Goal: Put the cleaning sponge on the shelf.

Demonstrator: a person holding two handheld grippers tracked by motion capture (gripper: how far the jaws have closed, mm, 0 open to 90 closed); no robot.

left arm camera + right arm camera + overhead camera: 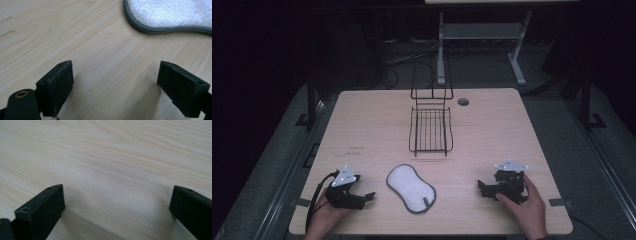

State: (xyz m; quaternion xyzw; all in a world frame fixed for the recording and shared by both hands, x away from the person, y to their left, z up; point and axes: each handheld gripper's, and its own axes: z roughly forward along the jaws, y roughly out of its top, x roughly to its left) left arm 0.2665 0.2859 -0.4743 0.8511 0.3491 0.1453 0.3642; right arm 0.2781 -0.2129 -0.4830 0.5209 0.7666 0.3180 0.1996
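Between grippers, white pad (410, 188) (untouched)

One desk (362, 125) of pale wood carries everything. On it lies one white cloth pad (410, 188) with a grey edge, near the front and between the hands. One black wire rack (430, 129) stands farther back at the middle. There are two claws: the left claw (364, 198) at the near left and the right claw (482, 189) at the near right, each with two black jaws standing apart. One round hole (463, 102) sits in the far part of the desk.
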